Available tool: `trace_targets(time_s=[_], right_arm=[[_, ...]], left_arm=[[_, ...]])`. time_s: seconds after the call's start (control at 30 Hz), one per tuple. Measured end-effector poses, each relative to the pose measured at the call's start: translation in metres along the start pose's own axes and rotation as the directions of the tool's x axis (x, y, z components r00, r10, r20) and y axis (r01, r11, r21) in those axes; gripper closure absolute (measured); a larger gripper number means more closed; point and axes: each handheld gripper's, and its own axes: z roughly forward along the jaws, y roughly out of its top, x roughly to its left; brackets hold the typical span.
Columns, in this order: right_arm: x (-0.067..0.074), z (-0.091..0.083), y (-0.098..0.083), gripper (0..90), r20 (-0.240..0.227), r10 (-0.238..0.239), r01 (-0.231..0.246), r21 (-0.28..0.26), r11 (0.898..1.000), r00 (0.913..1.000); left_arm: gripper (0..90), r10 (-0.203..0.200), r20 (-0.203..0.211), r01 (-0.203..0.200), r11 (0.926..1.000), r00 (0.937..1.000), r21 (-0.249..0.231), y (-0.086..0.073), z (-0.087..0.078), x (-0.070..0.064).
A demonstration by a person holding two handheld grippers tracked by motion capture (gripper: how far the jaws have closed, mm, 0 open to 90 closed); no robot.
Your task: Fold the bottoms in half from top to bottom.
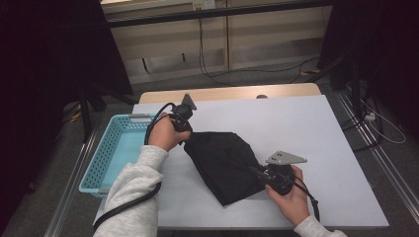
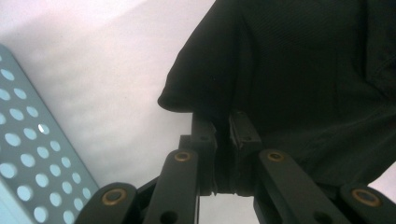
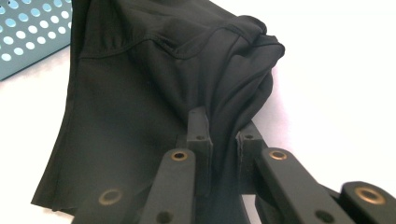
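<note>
A black garment (image 1: 225, 163) lies folded on the white table (image 1: 306, 133). At the cloth's upper left corner my left gripper (image 1: 187, 136) is shut on the fabric. Its own view has the two jaws pinched on a fold of the black garment (image 2: 289, 70), lifted a little off the table. My right gripper (image 1: 258, 173) is shut on the cloth's right edge. Dark fabric (image 3: 154, 88) bunches between the closed jaws of the right gripper (image 3: 223, 122).
A light blue perforated basket (image 1: 116, 148) stands at the table's left edge, close to my left hand; its wall (image 2: 28, 158) shows beside the left jaws. Bare white tabletop lies to the right and rear. Cables trail on the floor behind.
</note>
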Motion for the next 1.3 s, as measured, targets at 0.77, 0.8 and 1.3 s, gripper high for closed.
trace_targets(time_s=[0.77,0.8,1.3], right_arm=[[0.02,0.003,0.004,80.9,-0.003,-0.037,0.037,-0.013,0.999,0.9993],[0.02,0.003,0.004,80.9,-0.002,-0.039,0.039,-0.017,0.999,0.9992],[0.03,0.005,0.013,80.9,-0.006,-0.058,0.057,-0.049,0.997,0.9983]], left_arm=[[83.2,-0.125,-0.018,0.124,0.9917,0.992,-0.033,0.006,-0.006,0.011],[83.2,-0.127,-0.017,0.126,0.9915,0.9918,-0.032,0.006,-0.007,0.011],[83.5,-0.16,-0.025,0.159,0.9865,0.9868,-0.038,0.008,-0.027,0.016]])
